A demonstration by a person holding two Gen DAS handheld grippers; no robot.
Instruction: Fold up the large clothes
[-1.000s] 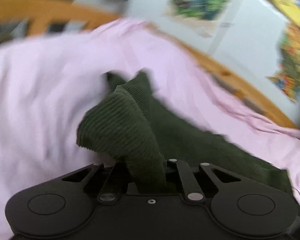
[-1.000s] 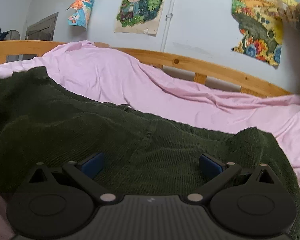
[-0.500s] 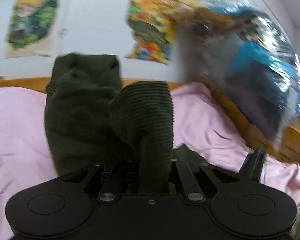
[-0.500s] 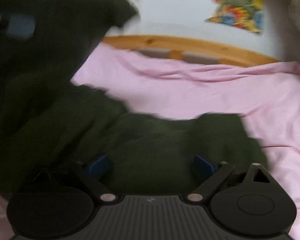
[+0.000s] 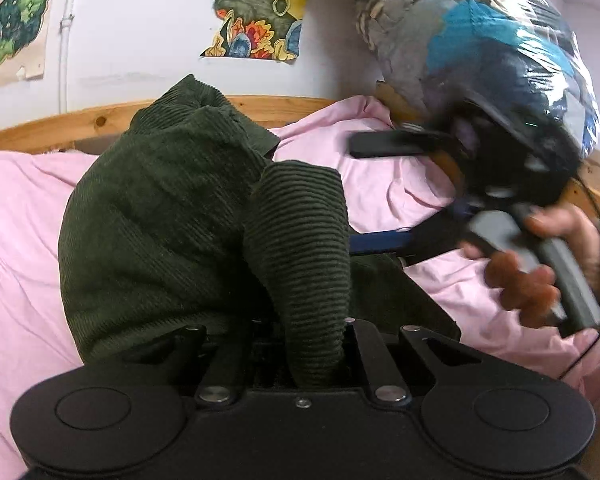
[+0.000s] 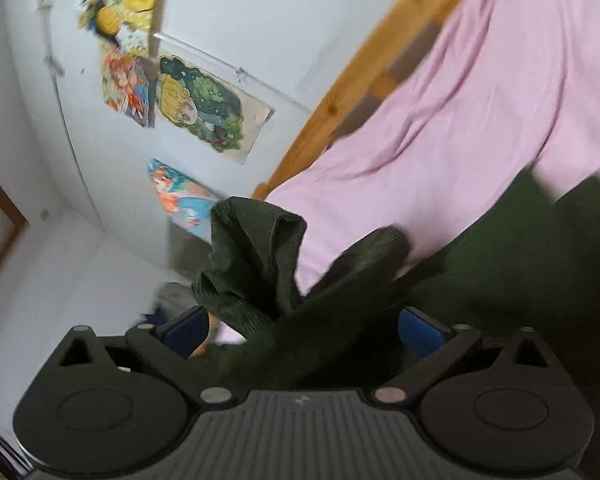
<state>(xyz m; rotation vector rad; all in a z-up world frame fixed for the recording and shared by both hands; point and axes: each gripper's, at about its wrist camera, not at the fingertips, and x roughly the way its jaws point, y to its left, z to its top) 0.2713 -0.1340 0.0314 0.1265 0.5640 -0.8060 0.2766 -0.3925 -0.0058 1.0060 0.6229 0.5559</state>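
A dark green corduroy garment (image 5: pixel 156 216) is lifted over the pink bed sheet (image 5: pixel 16 216). My left gripper (image 5: pixel 312 344) is shut on a fold of the garment, which stands up in front of the camera. My right gripper (image 6: pixel 302 324) is open, its blue pads (image 6: pixel 418 330) wide apart, with garment cloth (image 6: pixel 260 264) bunched between them. In the left wrist view the right gripper (image 5: pixel 384 188) shows at the right, open, held by a hand (image 5: pixel 540 264), its fingers pointing left toward the garment.
A wooden bed rail (image 5: pixel 52 128) runs behind the sheet along a white wall with posters (image 5: pixel 256 12). A large clear plastic bag of clothes (image 5: pixel 484 52) sits at the right end of the bed. The right wrist view is tilted toward the wall corner (image 6: pixel 80 184).
My left gripper lifted the garment fold up and swung right. My right gripper rose off the flat garment and rolled toward the wall, and cloth now bunches between its open pads.
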